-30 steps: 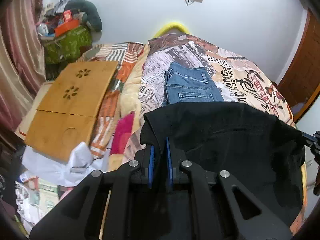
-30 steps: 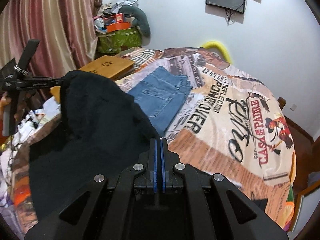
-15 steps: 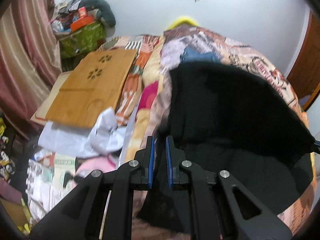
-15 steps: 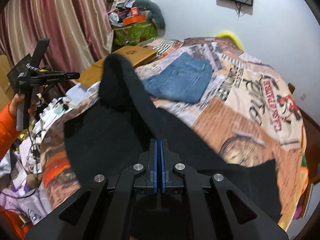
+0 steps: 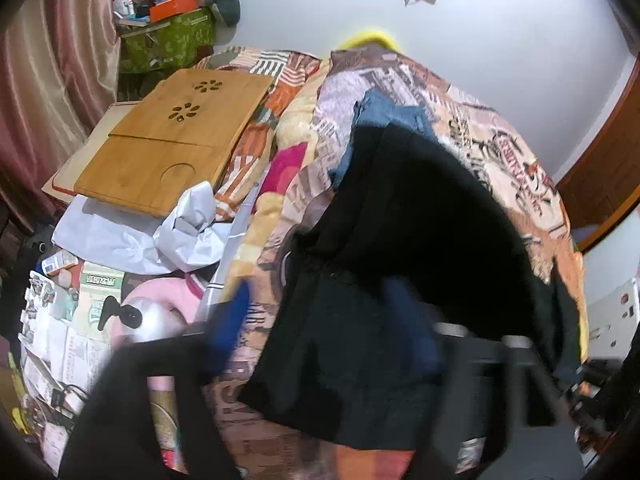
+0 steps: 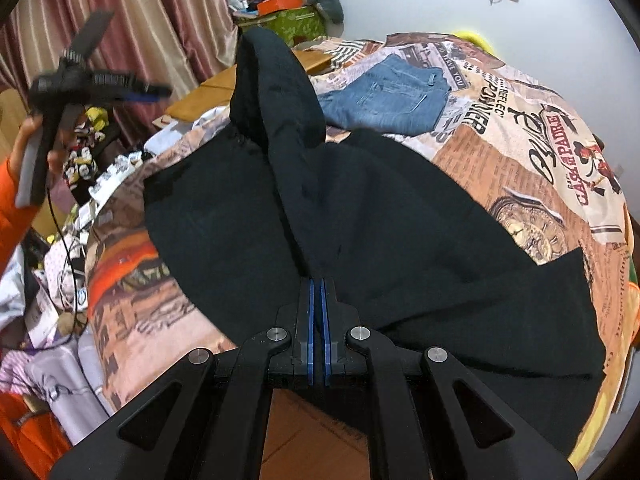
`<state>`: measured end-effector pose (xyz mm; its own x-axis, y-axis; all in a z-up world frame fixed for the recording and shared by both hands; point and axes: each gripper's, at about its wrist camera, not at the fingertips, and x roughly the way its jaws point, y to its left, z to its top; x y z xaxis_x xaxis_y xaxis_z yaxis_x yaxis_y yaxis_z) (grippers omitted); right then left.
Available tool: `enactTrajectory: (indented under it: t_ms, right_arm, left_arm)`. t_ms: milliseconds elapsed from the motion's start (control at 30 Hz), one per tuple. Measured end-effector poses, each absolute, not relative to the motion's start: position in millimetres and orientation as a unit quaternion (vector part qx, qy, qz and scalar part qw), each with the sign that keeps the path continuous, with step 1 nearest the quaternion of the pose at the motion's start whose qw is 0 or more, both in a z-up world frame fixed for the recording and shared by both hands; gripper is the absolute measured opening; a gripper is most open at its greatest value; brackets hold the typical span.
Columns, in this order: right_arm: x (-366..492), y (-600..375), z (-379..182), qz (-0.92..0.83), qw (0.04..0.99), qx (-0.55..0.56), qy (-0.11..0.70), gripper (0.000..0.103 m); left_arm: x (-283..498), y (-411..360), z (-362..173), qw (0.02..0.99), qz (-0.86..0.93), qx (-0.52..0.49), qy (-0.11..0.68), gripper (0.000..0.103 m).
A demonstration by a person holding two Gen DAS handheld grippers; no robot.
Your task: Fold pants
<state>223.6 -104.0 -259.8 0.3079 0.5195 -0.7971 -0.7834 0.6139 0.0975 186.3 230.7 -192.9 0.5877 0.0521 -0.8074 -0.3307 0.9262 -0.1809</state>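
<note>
Black pants (image 6: pixel 360 216) crosswise on bed, right gripper (image 6: pixel 319 320) jaws clamping them, left gripper (image 5: pixel 320 340) jaws wide, empty.

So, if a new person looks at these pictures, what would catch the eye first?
First the black pants, spread over the near part of the bed, one part pulled up toward the right gripper, which is shut on the cloth. Next the folded blue jeans, lying flat farther back. The left gripper is off to the left, blurred.
</note>
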Motion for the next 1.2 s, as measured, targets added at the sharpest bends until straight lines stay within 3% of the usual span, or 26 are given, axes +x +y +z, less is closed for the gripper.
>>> enactTrajectory:
  t_ms: [200,533,667,733,800,833,1200]
  right_arm:
    - [220.5,-105.4,-263.9,0.414,0.792,-0.157,0.421,0.003]
    - [215.8,-110.7,-264.5,0.417,0.793,-0.146,0.420,0.003]
    - [213.6,-111.5,-263.0,0.419,0.792,-0.146,0.419,0.003]
    - [213.0,-112.4,-262.7,0.423,0.790,-0.146,0.419,0.004]
    - [213.3,-112.4,-262.1,0.424,0.790,-0.144,0.420,0.004]
    - [213.8,-112.6,-262.0,0.424,0.789,-0.143,0.420,0.004]
    - [215.5,-116.5,-256.7,0.419,0.792,-0.125,0.425,0.004]
  left_arm:
    - [196.0,225.5,-186.5,0.867,0.069,-0.237,0.433,0.091]
    - [242.4,214.3,-207.0,0.839,0.078,-0.253,0.476,0.091]
    - [233.8,212.0,-220.9,0.839,0.092,-0.225,0.486,0.078]
    - [222.9,209.9,-225.2,0.845,0.100,-0.196,0.487,0.062]
    - [212.6,207.7,-232.5,0.844,0.107,-0.167,0.497,0.026]
    - [208.8,208.5,-236.2,0.843,0.110,-0.161,0.502,0.021]
    - [159.5,213.8,-251.7,0.848,0.147,-0.137,0.491,0.016]
